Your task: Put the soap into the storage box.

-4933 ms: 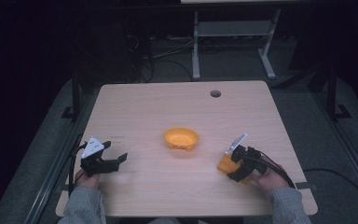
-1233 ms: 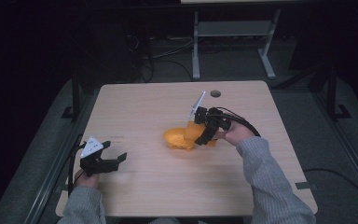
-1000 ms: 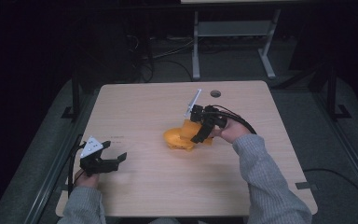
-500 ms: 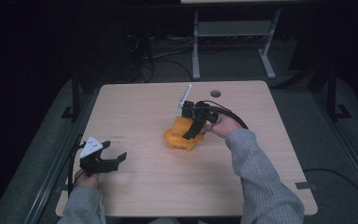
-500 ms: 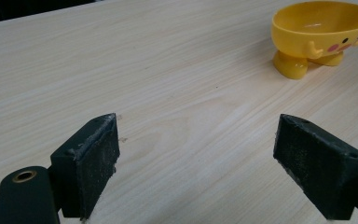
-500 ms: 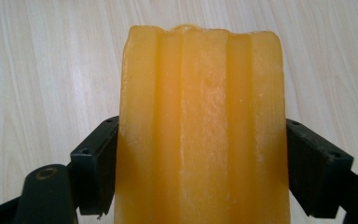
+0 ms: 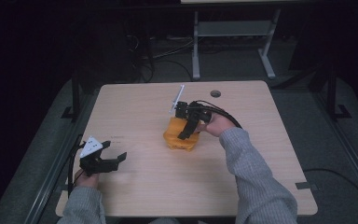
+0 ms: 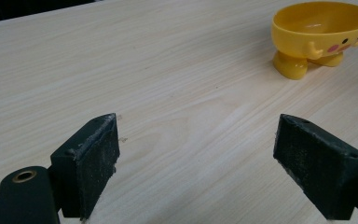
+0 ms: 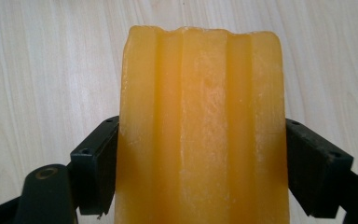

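A yellow-orange bowl (image 7: 182, 143) with a cartoon face stands at the middle of the table; in the left gripper view the bowl (image 8: 324, 35) is at the far right and looks empty. My right gripper (image 7: 186, 130) is right over it, shut on a ridged orange block (image 7: 175, 127). In the right gripper view the block (image 9: 200, 126) stands between both jaws, with bare wood behind it. My left gripper (image 7: 114, 158) rests near the front left corner, open, with nothing between its fingers (image 8: 91, 163).
The wooden table (image 7: 135, 105) has a round cable hole (image 7: 215, 94) at the back right. A metal stand (image 7: 233, 32) and cables lie on the floor beyond the far edge. Dark rails run along both sides.
My right gripper has carried the orange block from the front right of the table to above the bowl, drifting left in the last second. The left gripper has stayed still.
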Motion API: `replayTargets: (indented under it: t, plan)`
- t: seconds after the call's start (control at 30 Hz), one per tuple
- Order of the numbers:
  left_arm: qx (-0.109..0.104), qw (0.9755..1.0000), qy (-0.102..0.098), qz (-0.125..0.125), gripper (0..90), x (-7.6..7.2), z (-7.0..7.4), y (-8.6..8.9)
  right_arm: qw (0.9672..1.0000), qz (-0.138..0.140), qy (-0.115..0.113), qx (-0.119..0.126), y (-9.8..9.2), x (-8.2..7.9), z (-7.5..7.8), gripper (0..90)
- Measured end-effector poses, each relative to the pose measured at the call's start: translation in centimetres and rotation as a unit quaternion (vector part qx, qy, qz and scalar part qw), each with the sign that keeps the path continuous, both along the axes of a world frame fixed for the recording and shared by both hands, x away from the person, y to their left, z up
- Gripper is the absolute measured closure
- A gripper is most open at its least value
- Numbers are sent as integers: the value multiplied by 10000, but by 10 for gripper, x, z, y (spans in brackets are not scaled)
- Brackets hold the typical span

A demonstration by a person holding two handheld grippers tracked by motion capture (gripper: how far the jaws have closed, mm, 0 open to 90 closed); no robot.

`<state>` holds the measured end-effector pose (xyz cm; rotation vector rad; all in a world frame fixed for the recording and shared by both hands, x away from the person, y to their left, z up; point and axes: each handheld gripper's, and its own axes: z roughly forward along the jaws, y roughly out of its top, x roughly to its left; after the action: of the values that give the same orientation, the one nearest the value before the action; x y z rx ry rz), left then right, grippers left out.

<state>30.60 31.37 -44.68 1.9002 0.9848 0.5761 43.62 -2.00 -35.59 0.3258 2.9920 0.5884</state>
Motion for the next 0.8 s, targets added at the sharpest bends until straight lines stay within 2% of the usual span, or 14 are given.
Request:
replayTargets:
  t: [0.1,0.8]
  plan:
    - [-18,10000,-19,7,138,0,0,0,9999,70,56,-67,5,2,-6,212]
    - [-62,10000,-44,17,138,1,0,1,9998,46,204,-76,12,8,-25,212]
